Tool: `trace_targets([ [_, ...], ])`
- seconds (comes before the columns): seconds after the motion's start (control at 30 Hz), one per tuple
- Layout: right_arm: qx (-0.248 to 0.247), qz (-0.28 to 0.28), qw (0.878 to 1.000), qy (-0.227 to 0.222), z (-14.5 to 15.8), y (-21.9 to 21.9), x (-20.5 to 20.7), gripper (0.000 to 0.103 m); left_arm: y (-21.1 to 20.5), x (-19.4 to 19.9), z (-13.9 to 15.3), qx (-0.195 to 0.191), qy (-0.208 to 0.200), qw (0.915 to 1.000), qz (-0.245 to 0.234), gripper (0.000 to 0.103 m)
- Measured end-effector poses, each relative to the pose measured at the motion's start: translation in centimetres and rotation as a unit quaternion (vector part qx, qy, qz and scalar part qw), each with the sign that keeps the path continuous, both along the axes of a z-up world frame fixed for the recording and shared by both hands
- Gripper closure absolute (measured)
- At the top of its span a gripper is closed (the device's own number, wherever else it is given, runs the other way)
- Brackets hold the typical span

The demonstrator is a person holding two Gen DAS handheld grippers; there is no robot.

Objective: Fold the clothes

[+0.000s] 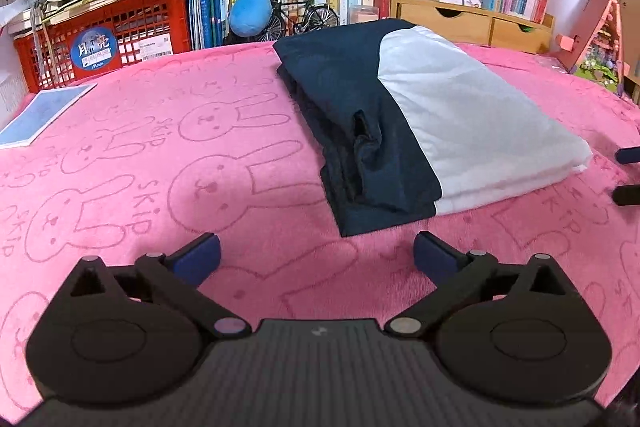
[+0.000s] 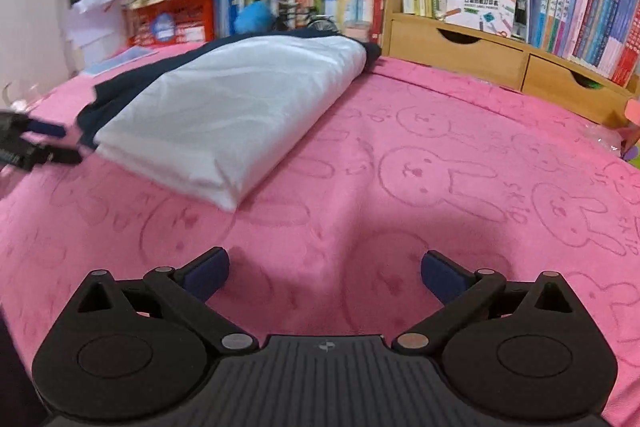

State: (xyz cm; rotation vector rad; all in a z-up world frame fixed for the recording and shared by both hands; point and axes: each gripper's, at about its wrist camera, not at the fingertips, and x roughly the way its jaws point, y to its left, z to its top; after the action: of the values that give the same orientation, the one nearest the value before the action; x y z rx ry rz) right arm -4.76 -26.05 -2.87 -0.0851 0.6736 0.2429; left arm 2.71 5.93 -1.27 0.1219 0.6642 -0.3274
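Garment [image 1: 420, 115] folded flat — navy, white.

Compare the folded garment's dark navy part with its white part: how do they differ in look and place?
The navy part is dark and shows creases and a small raised pucker; the white part is pale and lies smoother. In the left wrist view the navy part sits on the left of the bundle, the white part on the right. Both belong to one folded bundle lying on the pink blanket, with neither tool touching it.
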Motion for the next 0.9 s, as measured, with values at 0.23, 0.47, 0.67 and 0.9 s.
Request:
trace_targets([
  [0.23,0.003,-0.023,1.0,-0.008,0.3,-6.5,-5.9,0.0,-0.1,-0.3,0.0,0.0,-0.004,1.0,0.008,0.0],
  [0.47,0.001,-0.063,0.998,-0.012,0.2,-9.6,-11.3,0.0,-0.3,-0.4,0.1,-0.001,0.0,0.9996,0.027,0.0],
  [0.67,-0.025,-0.1,0.995,0.01,1.2,-8.9,-12.8,0.0,-1.1,-1.4,0.8,-0.003,0.011,0.9995,0.03,0.0],
  [0.9,-0.036,-0.052,0.995,-0.071,4.7,-2.8,-11.2,0.0,-4.9,-2.5,1.8,0.041,-0.005,0.9992,-0.004,0.0],
])
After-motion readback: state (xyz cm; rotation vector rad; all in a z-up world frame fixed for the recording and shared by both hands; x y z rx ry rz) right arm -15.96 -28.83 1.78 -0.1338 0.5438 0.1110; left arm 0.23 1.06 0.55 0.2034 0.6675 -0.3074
